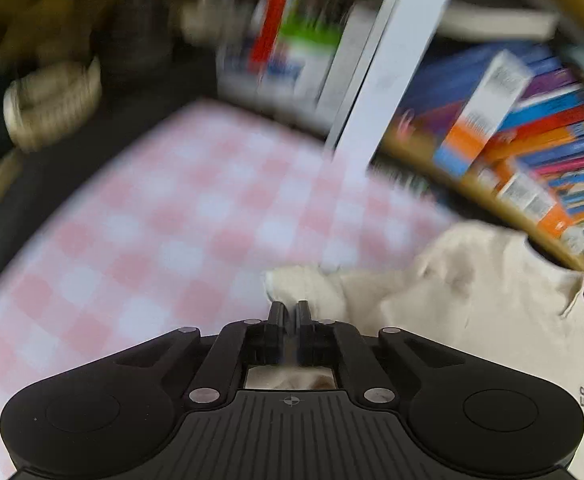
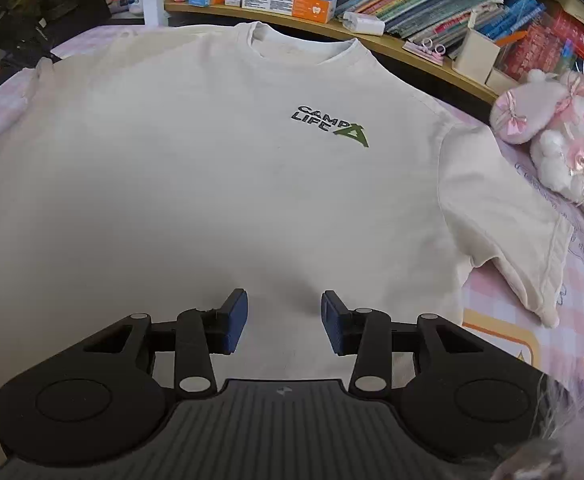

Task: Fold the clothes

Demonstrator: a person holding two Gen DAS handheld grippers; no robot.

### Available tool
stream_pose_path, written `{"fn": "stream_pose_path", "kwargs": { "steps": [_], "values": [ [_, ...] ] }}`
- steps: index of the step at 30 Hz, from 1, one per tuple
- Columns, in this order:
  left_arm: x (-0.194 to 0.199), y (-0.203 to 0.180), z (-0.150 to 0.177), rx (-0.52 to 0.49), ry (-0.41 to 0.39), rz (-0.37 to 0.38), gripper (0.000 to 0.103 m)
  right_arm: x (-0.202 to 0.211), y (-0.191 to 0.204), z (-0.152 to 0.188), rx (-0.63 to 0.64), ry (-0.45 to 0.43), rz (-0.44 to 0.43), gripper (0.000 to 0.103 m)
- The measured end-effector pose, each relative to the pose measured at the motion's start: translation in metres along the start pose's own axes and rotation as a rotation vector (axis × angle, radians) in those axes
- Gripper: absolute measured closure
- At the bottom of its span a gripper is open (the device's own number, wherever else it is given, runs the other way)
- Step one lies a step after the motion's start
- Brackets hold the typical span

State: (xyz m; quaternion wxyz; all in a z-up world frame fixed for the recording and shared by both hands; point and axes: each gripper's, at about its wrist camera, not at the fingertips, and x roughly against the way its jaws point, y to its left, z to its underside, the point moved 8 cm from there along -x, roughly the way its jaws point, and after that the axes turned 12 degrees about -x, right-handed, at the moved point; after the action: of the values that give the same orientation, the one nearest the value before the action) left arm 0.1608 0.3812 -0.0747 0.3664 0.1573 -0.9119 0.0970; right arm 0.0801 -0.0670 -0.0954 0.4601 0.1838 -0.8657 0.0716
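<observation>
**One cream T-shirt flat on the checked cloth, left claw clamped on its edge**

Pink-and-white gingham cloth (image 1: 164,216) covers the surface, soft weave, blurred in the left wrist view. Cream cotton T-shirt (image 2: 196,184) lies spread face-up on it, ribbed round collar toward the shelf, short sleeve out flat at the right, small "CAMP LIFE" print (image 2: 328,124) with a green tent shape on the chest. Curved wooden shelf (image 2: 376,42) behind, packed with slanted book spines and cardboard boxes. Fluffy white-and-pink plush toy (image 2: 560,148) with satin bows sits beside the sleeve.

Left gripper (image 1: 291,312): fingers pinched together on a bunched fold at the shirt's edge. Right gripper (image 2: 284,320): blue ribbed pads apart, over the lower shirt front, nothing between them.
</observation>
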Motion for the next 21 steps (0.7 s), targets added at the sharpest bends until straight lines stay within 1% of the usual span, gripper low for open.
{"fn": "stream_pose_path", "kwargs": {
  "steps": [2,3,4,5,6,7,8,9,11,13,14,17,19,20,21],
  "values": [
    [0.025,0.002,-0.016,-0.033,-0.123,-0.07,0.099,0.0,-0.001,0.0,-0.012,0.003,-0.006,0.064],
    [0.029,0.008,-0.022,-0.044,-0.152,-0.109,0.099,0.0,-0.001,0.0,-0.017,0.002,-0.011,0.064],
    [0.026,0.015,-0.027,-0.047,-0.157,-0.132,0.098,0.0,-0.001,0.0,-0.023,0.003,-0.017,0.064],
    [0.019,0.025,-0.03,-0.035,-0.136,-0.159,0.094,-0.001,-0.002,-0.001,-0.032,0.005,-0.022,0.064],
    [0.009,0.035,-0.029,-0.016,-0.096,-0.183,0.093,-0.001,-0.003,-0.001,-0.04,0.007,-0.027,0.064],
    [0.002,0.043,-0.025,0.005,-0.05,-0.187,0.092,-0.001,-0.003,-0.002,-0.047,0.009,-0.03,0.063],
    [-0.005,0.051,-0.02,0.027,-0.004,-0.191,0.086,-0.002,-0.003,-0.002,-0.052,0.011,-0.032,0.063],
    [-0.009,0.058,-0.016,0.048,0.033,-0.19,0.075,-0.002,-0.003,-0.003,-0.054,0.012,-0.033,0.062],
    [-0.004,0.065,-0.005,0.085,0.045,-0.146,0.072,-0.003,-0.002,-0.004,-0.051,0.014,-0.035,0.062],
    [0.011,0.062,0.007,0.104,0.027,-0.057,0.068,-0.004,-0.003,-0.005,-0.05,0.013,-0.036,0.06],
    [0.016,0.059,0.014,0.112,0.042,-0.032,0.065,-0.004,-0.004,-0.005,-0.053,0.012,-0.037,0.06],
    [0.031,0.048,0.043,0.143,0.108,-0.004,0.064,-0.004,-0.005,-0.003,-0.074,0.006,-0.039,0.06],
    [0.036,0.041,0.057,0.172,0.113,0.033,0.062,-0.004,-0.005,-0.002,-0.078,0.002,-0.034,0.06],
    [0.034,0.037,0.061,0.173,0.115,0.035,0.061,-0.004,-0.005,-0.002,-0.078,0.0,-0.031,0.06],
    [0.032,0.034,0.064,0.175,0.117,0.036,0.065,-0.004,-0.004,-0.002,-0.076,0.0,-0.028,0.06]
  ]
}}
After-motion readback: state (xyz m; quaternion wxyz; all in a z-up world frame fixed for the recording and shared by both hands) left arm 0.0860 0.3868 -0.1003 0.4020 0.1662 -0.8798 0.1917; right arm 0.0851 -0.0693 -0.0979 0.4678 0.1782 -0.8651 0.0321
